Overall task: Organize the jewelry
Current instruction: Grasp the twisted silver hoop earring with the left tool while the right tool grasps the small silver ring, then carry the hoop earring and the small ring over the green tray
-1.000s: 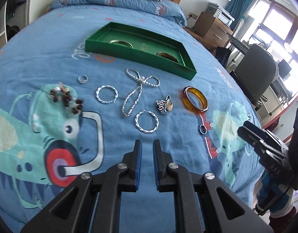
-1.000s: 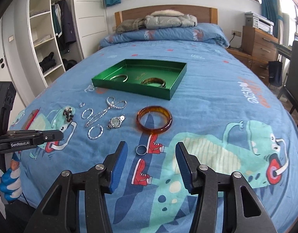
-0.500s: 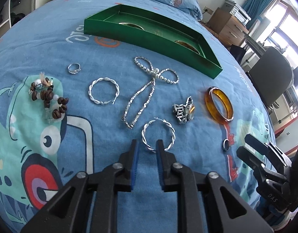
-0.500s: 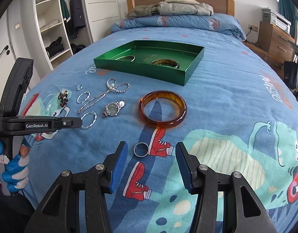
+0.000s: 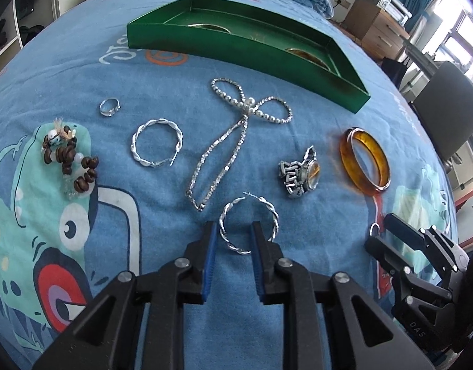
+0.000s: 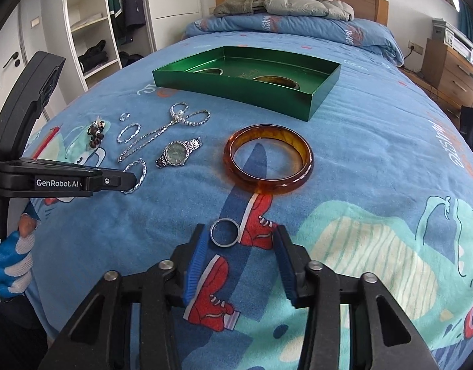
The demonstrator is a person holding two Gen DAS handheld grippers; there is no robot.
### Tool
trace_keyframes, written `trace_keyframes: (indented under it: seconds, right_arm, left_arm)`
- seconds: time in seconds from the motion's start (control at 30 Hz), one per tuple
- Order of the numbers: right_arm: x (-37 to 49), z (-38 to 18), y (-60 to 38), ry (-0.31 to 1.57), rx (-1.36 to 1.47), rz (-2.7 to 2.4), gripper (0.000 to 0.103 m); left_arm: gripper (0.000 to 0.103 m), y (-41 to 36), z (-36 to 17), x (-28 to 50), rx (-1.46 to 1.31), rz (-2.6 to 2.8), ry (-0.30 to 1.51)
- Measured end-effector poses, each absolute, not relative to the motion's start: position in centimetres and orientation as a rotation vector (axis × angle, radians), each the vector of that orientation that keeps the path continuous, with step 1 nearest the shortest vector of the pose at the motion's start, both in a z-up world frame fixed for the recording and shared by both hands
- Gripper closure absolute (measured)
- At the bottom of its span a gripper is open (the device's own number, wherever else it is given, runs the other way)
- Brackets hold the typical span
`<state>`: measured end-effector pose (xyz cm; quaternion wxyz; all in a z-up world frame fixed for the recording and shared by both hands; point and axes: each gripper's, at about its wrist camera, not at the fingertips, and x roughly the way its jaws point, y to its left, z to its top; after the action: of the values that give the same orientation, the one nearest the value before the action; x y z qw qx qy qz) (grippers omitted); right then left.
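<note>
Jewelry lies on a blue bedspread before a green tray point(image 5: 236, 41) holding two bangles. My left gripper point(image 5: 234, 231) is open, its fingertips straddling the near edge of a twisted silver hoop point(image 5: 248, 212). My right gripper point(image 6: 239, 237) is open, low over the bedspread, with a plain silver ring point(image 6: 224, 232) between its fingertips, close to the left one. An amber bangle point(image 6: 268, 162), a silver watch point(image 6: 177, 152), a pearl chain necklace point(image 5: 233, 129), a second twisted hoop point(image 5: 156, 143), a small ring point(image 5: 109, 107) and a brown bead bracelet point(image 5: 71, 160) lie around.
The green tray also shows in the right wrist view point(image 6: 245, 81). The right gripper shows at the lower right of the left wrist view point(image 5: 412, 262). Pillows and folded clothes point(image 6: 282, 6) lie at the headboard. A wardrobe point(image 6: 91, 30) stands left, a chair point(image 5: 446, 117) and drawers right.
Both grippers have moved forward and down toward the bedspread. The left gripper has opened wider around the near hoop. The right gripper has closed in on the plain ring.
</note>
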<state>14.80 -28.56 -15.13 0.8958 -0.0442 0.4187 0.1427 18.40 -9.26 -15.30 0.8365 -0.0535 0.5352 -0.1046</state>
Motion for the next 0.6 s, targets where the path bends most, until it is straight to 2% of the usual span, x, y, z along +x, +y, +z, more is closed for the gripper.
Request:
trace_keyframes:
  seconds: [0.13,0.2,0.23,0.6]
  right_arm:
    - [15.0,-15.5,-27.9,0.867,-0.119,0.313,0.071]
    - [14.9,-15.7,-27.5,0.867,-0.142,0.326,0.081]
    - [14.7,-15.8,-27.2,0.865,-0.165,0.329,0.082]
    - [12.0,-14.3,-28.2,0.831,-0.118,0.296,0.083]
  left_arm:
    - [0.085,-10.2,-15.3,18.4,-0.061,-0.189,1.139]
    - [0.093,-10.4,-15.3,18.5,-0.053,-0.188,1.141]
    - [0.096,-10.5,-15.3,18.5,-0.050,-0.186,1.140]
    - [0.099,-10.8,-14.2,16.4,-0.029,-0.227,1.077]
